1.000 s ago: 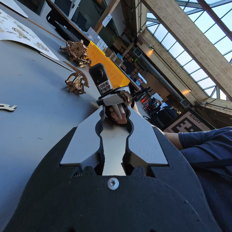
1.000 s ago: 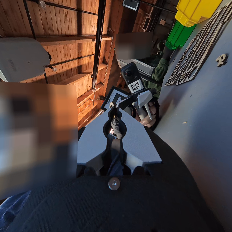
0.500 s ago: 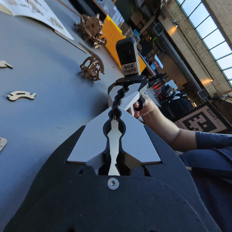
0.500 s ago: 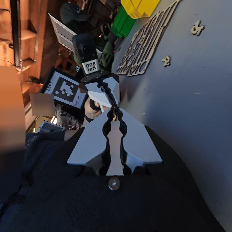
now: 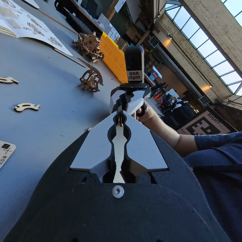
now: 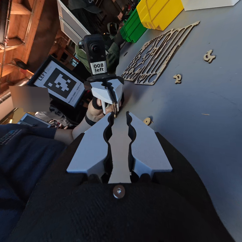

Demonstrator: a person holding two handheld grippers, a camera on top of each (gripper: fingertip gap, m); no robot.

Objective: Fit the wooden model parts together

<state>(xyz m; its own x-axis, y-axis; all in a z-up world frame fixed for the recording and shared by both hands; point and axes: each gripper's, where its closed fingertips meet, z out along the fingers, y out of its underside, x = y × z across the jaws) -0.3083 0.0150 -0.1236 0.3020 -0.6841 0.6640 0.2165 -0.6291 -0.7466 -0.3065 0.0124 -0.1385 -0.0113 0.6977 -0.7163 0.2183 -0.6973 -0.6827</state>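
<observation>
Skylight daylight, dim wooden interior, sharp focus, strong wide-angle edge distortion.

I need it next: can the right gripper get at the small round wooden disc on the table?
Probably yes: the right gripper is open, and the small round wooden disc lies uncovered on the grey table right beside it.

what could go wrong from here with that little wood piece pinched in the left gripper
1. The left gripper holds the small wooden part only at its fingertips and edge-on, so it may twist or slip out.
2. The right gripper is open with one finger next to the part; a nudge could knock it loose.
3. A dropped part could be confused with the loose round disc on the table.
</observation>
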